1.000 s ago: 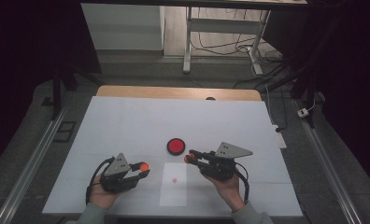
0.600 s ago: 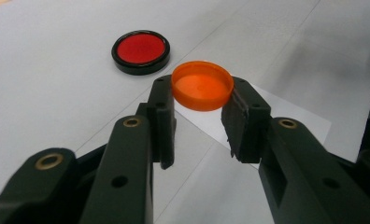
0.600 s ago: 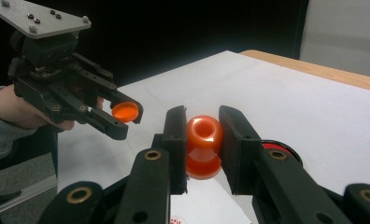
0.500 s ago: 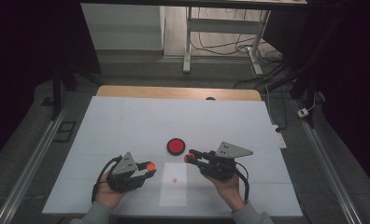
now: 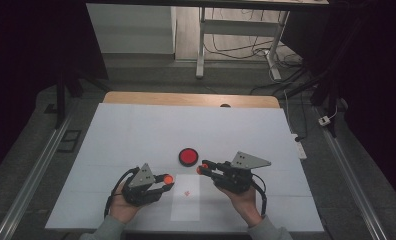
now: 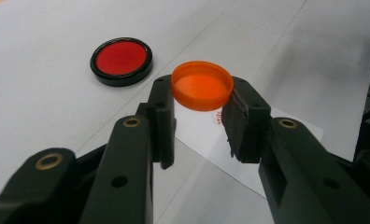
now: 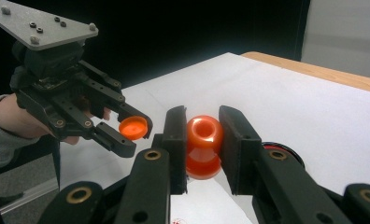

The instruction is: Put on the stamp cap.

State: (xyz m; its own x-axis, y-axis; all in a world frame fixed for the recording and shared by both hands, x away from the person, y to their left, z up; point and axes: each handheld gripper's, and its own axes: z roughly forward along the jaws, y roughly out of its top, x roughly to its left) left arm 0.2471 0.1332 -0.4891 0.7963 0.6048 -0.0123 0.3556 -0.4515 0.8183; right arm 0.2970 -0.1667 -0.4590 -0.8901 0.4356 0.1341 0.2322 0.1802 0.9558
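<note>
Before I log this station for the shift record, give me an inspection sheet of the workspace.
Surface: white table top, a wooden edge at the far side.
Job's things: orange cap in the left gripper; orange bottle in the right gripper, mouth toward the camera.
Clutter: black disc with red centre; white sheet with a red mark between the hands.
Grippers: both shut on their parts, held above the table, apart from each other.
Cables: one trails from each gripper; more lie on the floor beyond the table.
Surroundings: dark room, white table leg behind.
</note>
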